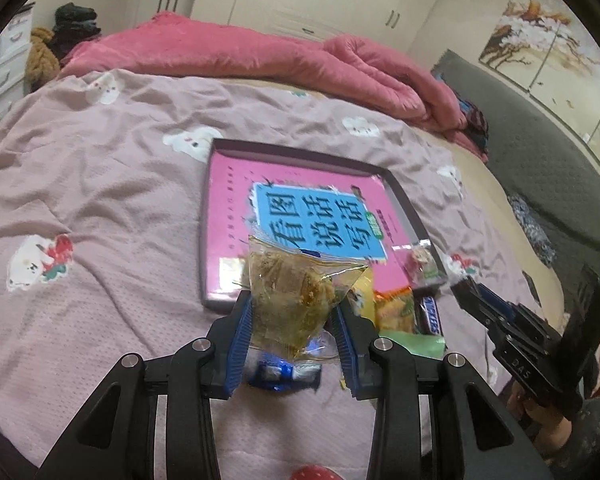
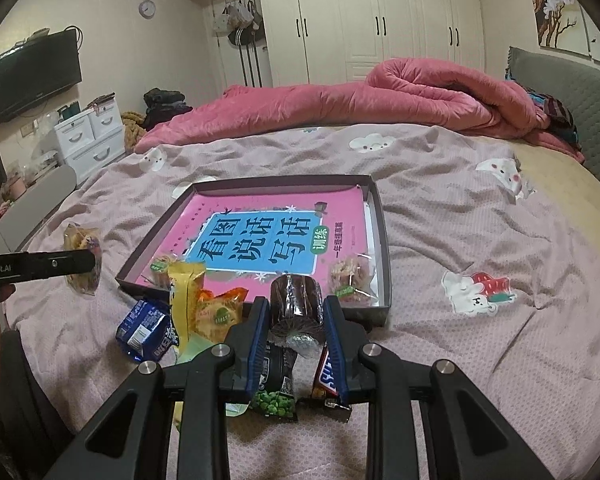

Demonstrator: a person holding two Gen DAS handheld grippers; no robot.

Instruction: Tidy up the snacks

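Observation:
A shallow dark box [image 1: 400, 196] [image 2: 382, 236] with a pink book inside lies on the bed. My left gripper [image 1: 294, 304] is shut on a clear packet of brown snack [image 1: 292, 288], held above the box's near edge; the packet also shows in the right wrist view [image 2: 80, 256]. My right gripper [image 2: 296, 312] is shut on a dark brown wrapped roll [image 2: 296, 304], just before the box's near wall. A small clear packet [image 2: 350, 276] [image 1: 420, 262] lies inside the box. Loose snacks lie in front of the box: blue packet [image 2: 144, 330], yellow packet [image 2: 184, 280], orange packet [image 2: 220, 312], Snickers bar [image 1: 430, 314].
A pink quilt [image 2: 380, 100] is bunched along the far side of the bed. The grey headboard [image 2: 572, 92] is on the right. White drawers [image 2: 88, 140] and a TV [image 2: 32, 76] stand to the left. A green pea packet [image 2: 274, 400] lies under my right gripper.

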